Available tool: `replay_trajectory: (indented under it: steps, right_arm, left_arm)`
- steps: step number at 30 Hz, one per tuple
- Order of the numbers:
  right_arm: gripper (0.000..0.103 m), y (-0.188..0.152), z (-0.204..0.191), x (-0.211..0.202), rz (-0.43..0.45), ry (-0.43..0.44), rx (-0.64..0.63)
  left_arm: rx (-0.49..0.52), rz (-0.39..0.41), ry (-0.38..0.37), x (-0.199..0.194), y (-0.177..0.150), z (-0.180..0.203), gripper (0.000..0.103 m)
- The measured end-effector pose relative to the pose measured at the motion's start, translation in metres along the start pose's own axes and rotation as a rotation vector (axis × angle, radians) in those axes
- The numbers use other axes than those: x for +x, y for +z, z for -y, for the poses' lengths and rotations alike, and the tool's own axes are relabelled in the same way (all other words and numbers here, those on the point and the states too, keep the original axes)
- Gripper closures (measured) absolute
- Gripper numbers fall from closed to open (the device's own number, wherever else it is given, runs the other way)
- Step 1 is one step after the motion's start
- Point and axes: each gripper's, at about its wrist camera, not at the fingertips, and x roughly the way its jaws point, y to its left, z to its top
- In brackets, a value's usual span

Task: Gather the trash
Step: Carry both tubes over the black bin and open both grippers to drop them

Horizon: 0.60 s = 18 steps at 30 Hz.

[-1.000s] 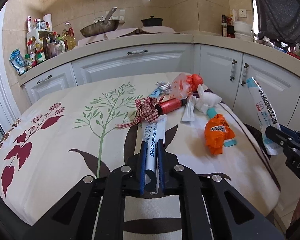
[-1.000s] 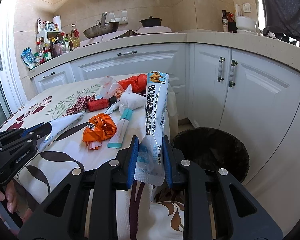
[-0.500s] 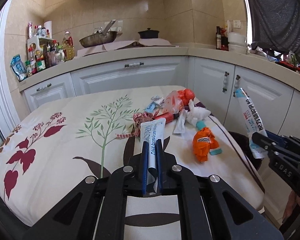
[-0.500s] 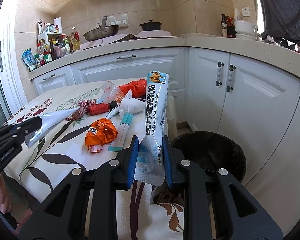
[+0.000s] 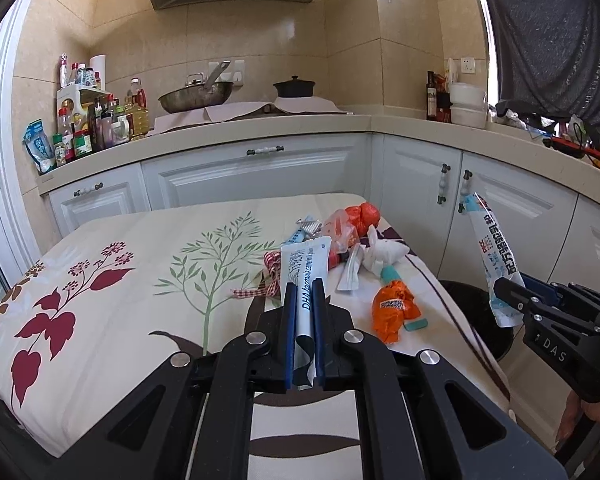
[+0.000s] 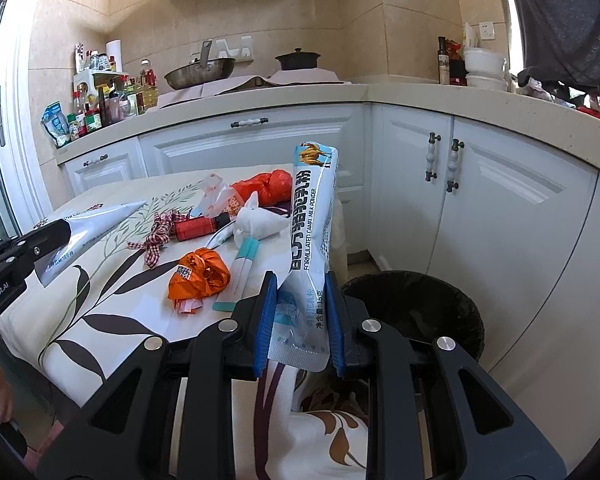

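Surface [image 5: 100, 280] under a floral cloth is carrying the leftover trash; bin [image 6: 416, 312] is sitting just beside its corner. Right claw [image 6: 300, 312] is clamping a milk-powder sachet [image 6: 312, 216] by its lower end, upright near the bin. Left claw [image 5: 302, 320] is pinching a flat sachet [image 5: 304, 264] by its tail, nearly closed. Both look light, floppy, slick; end-seam grips seem best.

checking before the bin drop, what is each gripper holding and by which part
The left gripper pinches a white milk powder sachet near its torn lower end. The right gripper clamps a camel milk powder sachet near its bottom end.
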Motion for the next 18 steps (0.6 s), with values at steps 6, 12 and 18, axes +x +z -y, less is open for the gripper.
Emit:
replay_trajectory:
  steps: [6, 12, 18]
  right_arm:
    - [0.08, 0.003, 0.012, -0.001, 0.008, -0.034, 0.007]
    - [0.08, 0.006, 0.037, -0.001, 0.013, -0.091, 0.021]
    - [0.08, 0.009, 0.066, 0.002, 0.014, -0.143, 0.041]
  left_arm:
    - [0.019, 0.017, -0.041, 0.007, 0.007, 0.016, 0.095]
    - [0.031, 0.018, -0.09, 0.018, 0.013, 0.038, 0.095]
    - [0.048, -0.009, -0.154, 0.036, 0.018, 0.071, 0.095]
